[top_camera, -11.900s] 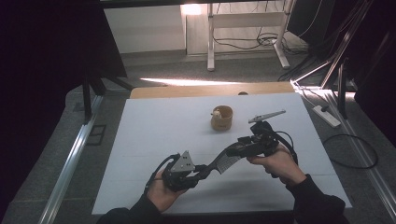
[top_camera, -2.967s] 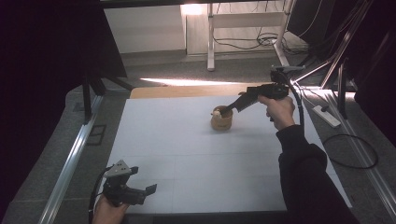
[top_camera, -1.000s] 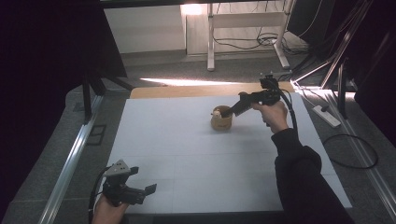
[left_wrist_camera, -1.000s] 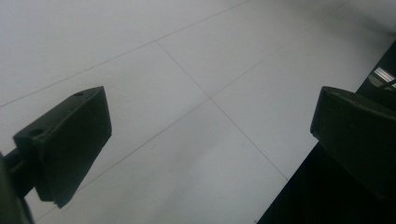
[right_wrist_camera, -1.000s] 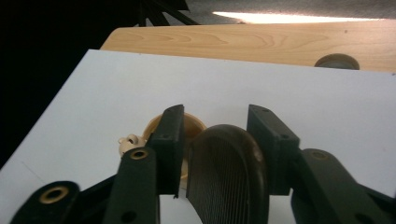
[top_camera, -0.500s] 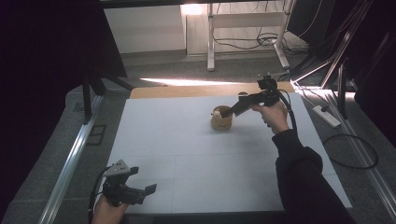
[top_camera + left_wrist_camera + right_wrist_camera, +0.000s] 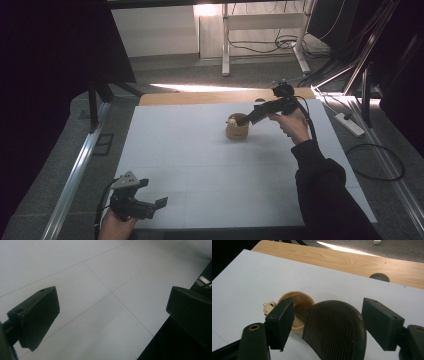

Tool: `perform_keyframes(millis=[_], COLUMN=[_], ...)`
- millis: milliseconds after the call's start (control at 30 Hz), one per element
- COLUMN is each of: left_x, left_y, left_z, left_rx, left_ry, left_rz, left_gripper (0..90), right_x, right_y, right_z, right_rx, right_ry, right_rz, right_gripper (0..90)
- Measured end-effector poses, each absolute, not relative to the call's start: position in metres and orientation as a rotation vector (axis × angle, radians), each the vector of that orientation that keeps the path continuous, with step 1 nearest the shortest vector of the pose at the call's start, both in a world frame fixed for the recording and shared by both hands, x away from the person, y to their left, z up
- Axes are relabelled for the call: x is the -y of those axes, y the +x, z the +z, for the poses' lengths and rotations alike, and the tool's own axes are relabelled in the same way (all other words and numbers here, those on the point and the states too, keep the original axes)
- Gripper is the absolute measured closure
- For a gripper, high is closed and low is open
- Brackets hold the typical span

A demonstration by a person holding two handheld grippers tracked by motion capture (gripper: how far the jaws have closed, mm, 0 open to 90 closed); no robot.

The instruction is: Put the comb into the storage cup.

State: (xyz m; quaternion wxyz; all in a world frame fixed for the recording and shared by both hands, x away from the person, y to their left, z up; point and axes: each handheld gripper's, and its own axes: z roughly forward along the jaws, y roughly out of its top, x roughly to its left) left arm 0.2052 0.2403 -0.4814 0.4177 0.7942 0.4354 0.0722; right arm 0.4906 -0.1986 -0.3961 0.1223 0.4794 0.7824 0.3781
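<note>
A small tan wooden cup [image 7: 236, 132] stands on the white table top [image 7: 200, 165], far right of centre, with a tiny pale bear figure [image 7: 269, 307] at its rim. My right gripper [image 7: 243, 120] reaches over it from the right. In the right gripper view a dark ridged comb-like piece [image 7: 334, 330] leans at the cup [image 7: 299, 298] between the jaws of the right gripper [image 7: 327, 312]. The jaws have just been opening and the pads stand off it. My left gripper [image 7: 152, 194] rests open at the front left corner, with bare table between its jaws [image 7: 112, 307].
A wooden strip [image 7: 352, 260] with a round cable hole [image 7: 379, 277] runs behind the white top. A metal rail [image 7: 75, 175] borders the left side. A power strip [image 7: 350, 124] and cables lie on the floor at right.
Long ago both grippers held a dark piece together at the front. Since then the right one reached the cup and lowered slightly; the left one rests at the front left corner. Neither hand moved lately.
</note>
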Motion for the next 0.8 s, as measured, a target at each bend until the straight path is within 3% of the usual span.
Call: perform_keyframes(millis=[800], left_x=[-0.24], left_y=[0.205], left_z=[-0.481], left_rx=[-1.091], left_ry=[1.993], left_rz=[0.18], left_gripper=[0.0], right_x=[0.197], right_y=[0.479], right_z=[-0.388], right_rx=[-2.31], right_ry=[1.285], right_rz=[1.094], right_gripper=[14.7])
